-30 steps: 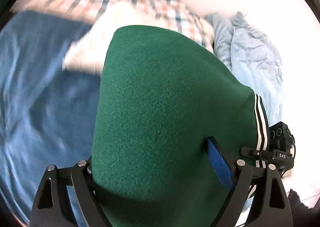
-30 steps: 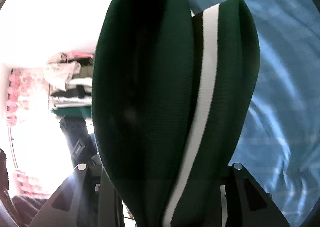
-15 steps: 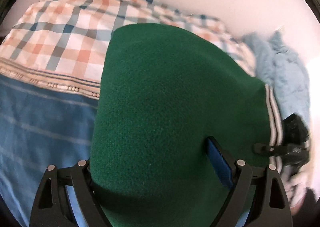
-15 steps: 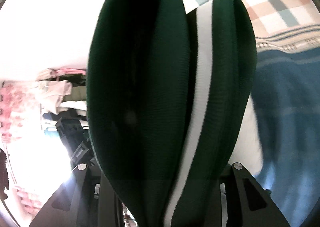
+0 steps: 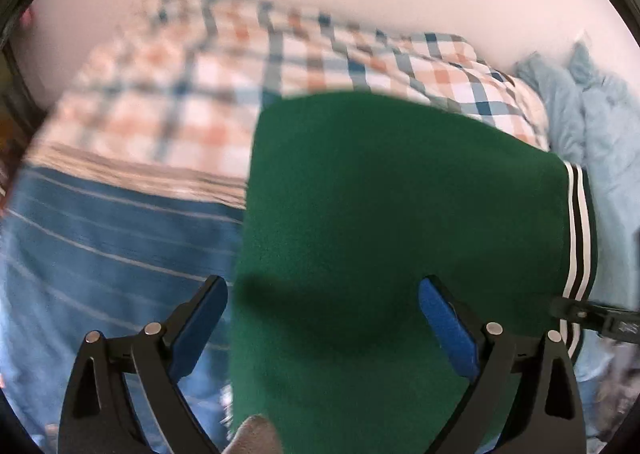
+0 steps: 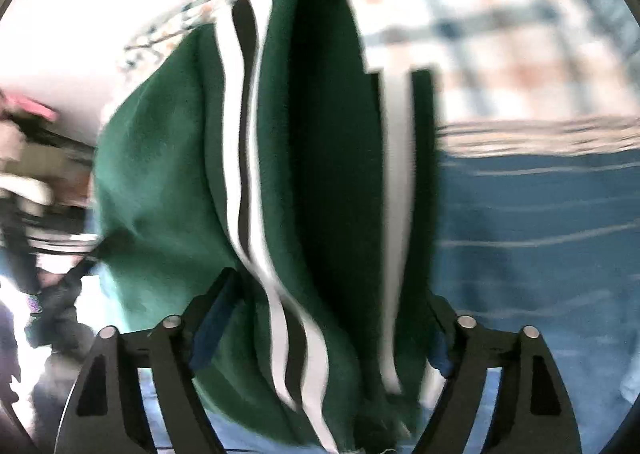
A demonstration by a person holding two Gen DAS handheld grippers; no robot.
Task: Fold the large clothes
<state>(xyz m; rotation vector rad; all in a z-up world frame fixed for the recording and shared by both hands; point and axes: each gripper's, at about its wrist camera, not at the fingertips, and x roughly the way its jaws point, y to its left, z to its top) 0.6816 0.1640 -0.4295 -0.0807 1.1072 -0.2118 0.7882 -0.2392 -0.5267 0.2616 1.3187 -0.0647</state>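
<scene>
Garment: one green garment (image 5: 380, 238) with white and black stripes, spread over the blue bedsheet (image 5: 100, 254), near the one checked quilt (image 5: 192, 94).
Your left gripper (image 5: 324, 318): fingers spread wide, blue pads (image 5: 448, 330) either side of the cloth, not clamping.
Your right gripper (image 6: 324, 330): fingers apart around the bunched, striped edge; the blur hides whether they touch it.
Far right: one pale blue cloth (image 5: 592, 126), crumpled.
</scene>
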